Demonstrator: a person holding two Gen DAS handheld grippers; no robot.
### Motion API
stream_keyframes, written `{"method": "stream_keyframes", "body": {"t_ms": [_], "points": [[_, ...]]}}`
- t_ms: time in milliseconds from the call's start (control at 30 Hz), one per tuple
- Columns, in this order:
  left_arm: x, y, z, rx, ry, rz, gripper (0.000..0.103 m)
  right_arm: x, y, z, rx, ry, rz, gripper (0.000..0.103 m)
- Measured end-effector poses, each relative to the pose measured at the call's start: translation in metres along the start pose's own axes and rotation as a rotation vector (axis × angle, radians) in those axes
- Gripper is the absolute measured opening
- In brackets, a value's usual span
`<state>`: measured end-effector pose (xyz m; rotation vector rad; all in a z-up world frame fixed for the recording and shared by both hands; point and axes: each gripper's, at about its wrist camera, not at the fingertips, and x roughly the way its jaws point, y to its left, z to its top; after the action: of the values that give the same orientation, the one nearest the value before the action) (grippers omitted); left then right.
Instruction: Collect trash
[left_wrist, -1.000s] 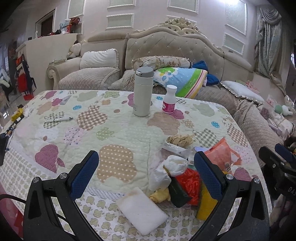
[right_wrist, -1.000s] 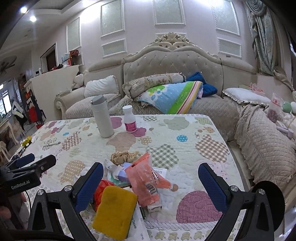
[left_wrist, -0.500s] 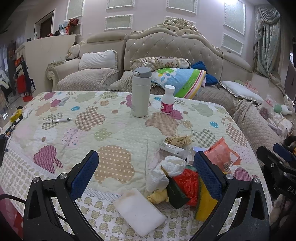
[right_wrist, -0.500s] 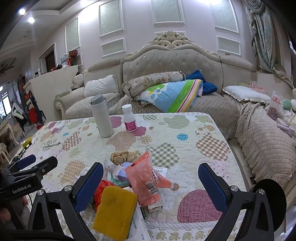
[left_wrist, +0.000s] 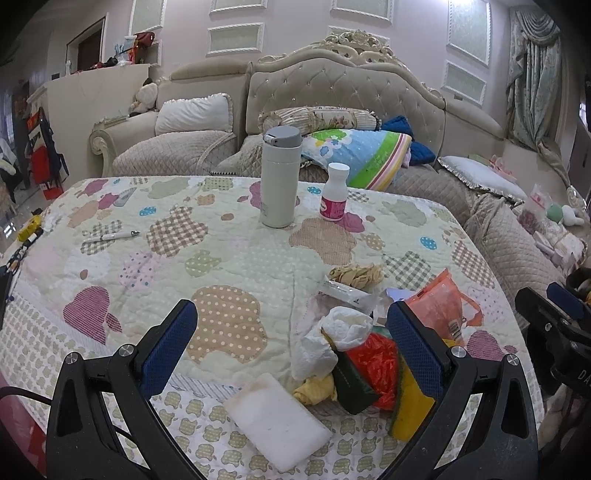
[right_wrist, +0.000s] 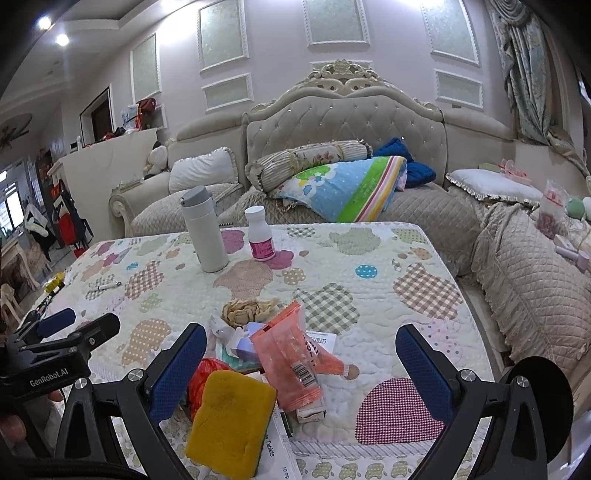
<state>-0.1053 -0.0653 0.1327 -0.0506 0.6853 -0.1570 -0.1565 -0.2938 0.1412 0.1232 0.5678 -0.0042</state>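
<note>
A: Hovering over the quilt (left_wrist: 229, 258), left gripper (left_wrist: 291, 347) spread wide, empty. Trash pile (left_wrist: 354, 354) just inside its right finger, white pad (left_wrist: 275, 424) between the fingers.

B: Right gripper (right_wrist: 301, 369)?

A: Also spread, empty. Yellow sponge (right_wrist: 231, 417) beside its left finger, orange wrapper (right_wrist: 288, 362) between.

The pale pink wall (right_wrist: 258, 44) is carrying white framed panels (right_wrist: 334, 20). Two ceiling lights (right_wrist: 61, 38) are shining at the upper left. A beige tufted sofa (right_wrist: 343, 118) with a carved top is standing behind the table (right_wrist: 369, 254), which is wearing a quilted patchwork cover. A white pillow (right_wrist: 203, 171), a roll cushion (right_wrist: 306, 158) and a colourful blanket (right_wrist: 343, 188) are lying on the sofa. A patterned curtain (right_wrist: 528, 74) is hanging at the right. At the far left, daylight is coming through a window (right_wrist: 11, 210).
</note>
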Motion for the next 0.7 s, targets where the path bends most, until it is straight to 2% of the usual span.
{"method": "stream_keyframes", "body": {"t_ms": [700], "points": [[0.006, -0.006, 0.001, 0.011, 0.004, -0.003, 0.102, 0.01, -0.012, -0.003, 0.017, 0.036, -0.008, 0.102]]}}
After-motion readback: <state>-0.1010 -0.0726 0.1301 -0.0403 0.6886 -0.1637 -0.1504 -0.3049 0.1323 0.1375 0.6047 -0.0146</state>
